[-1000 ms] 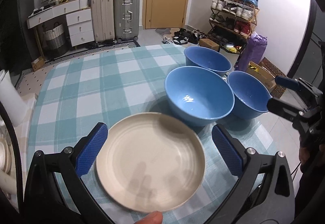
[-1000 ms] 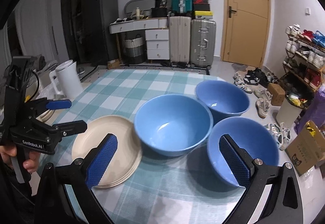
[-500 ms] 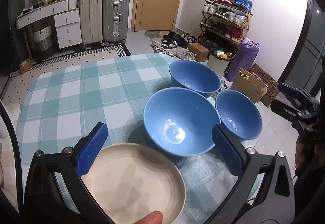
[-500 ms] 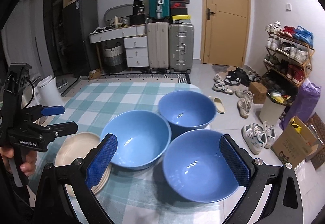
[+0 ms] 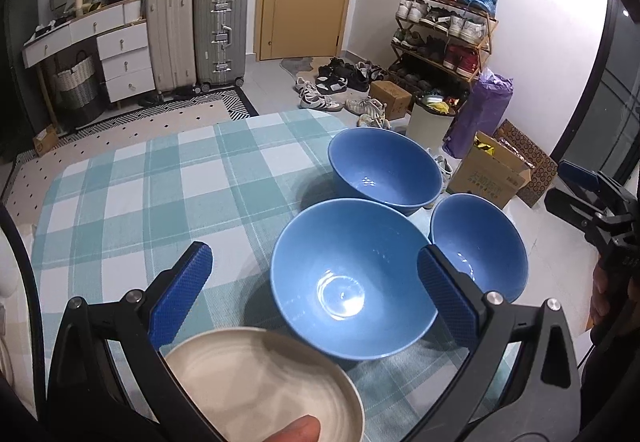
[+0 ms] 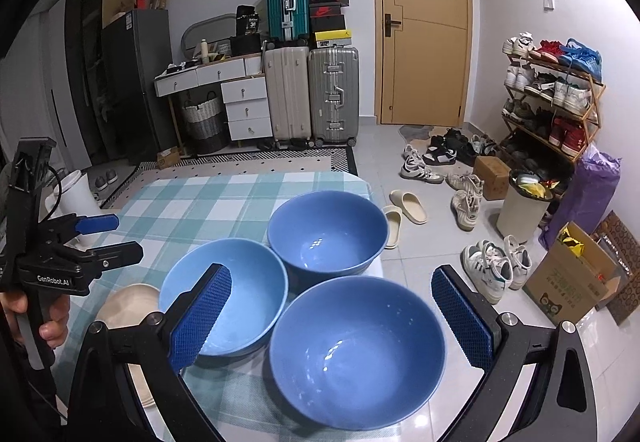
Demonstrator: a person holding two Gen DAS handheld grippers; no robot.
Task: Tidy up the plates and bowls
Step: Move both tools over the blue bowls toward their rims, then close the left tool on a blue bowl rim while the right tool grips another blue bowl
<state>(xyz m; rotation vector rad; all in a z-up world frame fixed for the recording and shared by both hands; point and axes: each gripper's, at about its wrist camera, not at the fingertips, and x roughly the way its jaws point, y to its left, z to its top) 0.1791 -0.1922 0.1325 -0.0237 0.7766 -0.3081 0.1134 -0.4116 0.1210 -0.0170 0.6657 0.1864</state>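
Three blue bowls stand close together on the checked tablecloth (image 5: 160, 181). In the left wrist view the middle bowl (image 5: 352, 282) lies between my open left gripper's (image 5: 316, 290) fingers, with the far bowl (image 5: 384, 165) and the right bowl (image 5: 480, 246) beyond. A cream plate (image 5: 256, 386) lies at the near edge below the left gripper. In the right wrist view my open right gripper (image 6: 332, 318) hovers over the nearest bowl (image 6: 356, 354); the other two bowls (image 6: 228, 310) (image 6: 328, 234) and the plate (image 6: 128, 306) lie further left.
The table's right edge runs just past the bowls, with shoes (image 6: 480, 270), a bin (image 6: 524, 201) and a cardboard box (image 6: 572, 274) on the floor. A white kettle (image 6: 76, 193) stands at the table's left. Suitcases (image 6: 312, 93) and drawers line the far wall.
Both grippers have pulled back and shifted right. The left gripper has moved off the plate toward the middle bowl. The right gripper now frames the nearest bowl. Nothing was taken hold of.
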